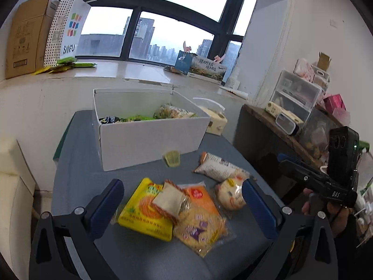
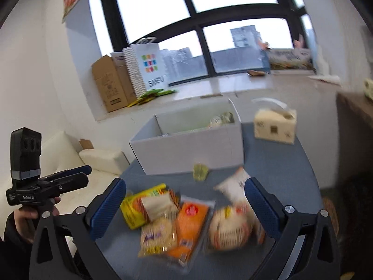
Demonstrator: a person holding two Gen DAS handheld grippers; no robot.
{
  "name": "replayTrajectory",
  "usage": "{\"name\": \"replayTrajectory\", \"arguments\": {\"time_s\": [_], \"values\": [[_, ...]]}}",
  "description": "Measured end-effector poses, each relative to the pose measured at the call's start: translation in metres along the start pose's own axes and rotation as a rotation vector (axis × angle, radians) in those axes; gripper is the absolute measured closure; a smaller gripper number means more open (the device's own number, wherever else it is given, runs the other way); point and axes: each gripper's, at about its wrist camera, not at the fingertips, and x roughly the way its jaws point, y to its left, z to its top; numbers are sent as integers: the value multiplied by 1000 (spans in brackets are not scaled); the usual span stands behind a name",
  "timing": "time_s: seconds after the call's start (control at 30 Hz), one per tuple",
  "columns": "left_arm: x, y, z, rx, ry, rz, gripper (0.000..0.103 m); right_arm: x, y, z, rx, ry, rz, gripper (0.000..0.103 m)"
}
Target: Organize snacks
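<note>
- Between both sets of jaws, snack packets lie heaped on a grey worktop (image 1: 77,154); the left gripper (image 1: 183,206) and the right gripper (image 2: 185,206) each hang over the pile with jaws spread wide, holding nothing.
- Nearest the left gripper lies a yellow packet (image 1: 144,212), with a small white-and-red packet (image 1: 169,200) resting on its right edge, an orange packet (image 1: 200,197) beside that, and a clear bag of pale crackers (image 1: 200,231) overlapping the lot.
- Just inside the left gripper's right finger sits a round bun in clear wrap (image 1: 229,194); a long white packet (image 1: 218,165) lies beyond it, and a small yellow jelly cup (image 1: 172,159) stands close to the box front.
- Farther back, a white box (image 1: 149,140) sits open on the worktop, some packets already inside, so most of the sorting appears unfinished.
- Risk, as a judgement: the packets overlap, so a closing grip could catch two at once or drag a neighbour; slick film could slip; the bun could be squashed.
- Left wrist view alone shows the box contents clearly, plus a shelf of clutter at right and the right gripper held clear of the pile.
- Right wrist view, blurred, shows the tissue pack (image 2: 275,126) whole, a white sofa (image 2: 70,156) at left, and the left gripper held off over it.
</note>
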Motion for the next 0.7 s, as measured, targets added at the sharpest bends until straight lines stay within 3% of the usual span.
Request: {"name": "replayTrajectory", "arguments": {"time_s": [0.43,0.7], "values": [[-6,-3,-3,2,-1,3,0,-20,-9,-16,40,5,-100,0],[-9,-4,-3,12,-7,6,0,1,-34,-24,79,88,-167,0]]}}
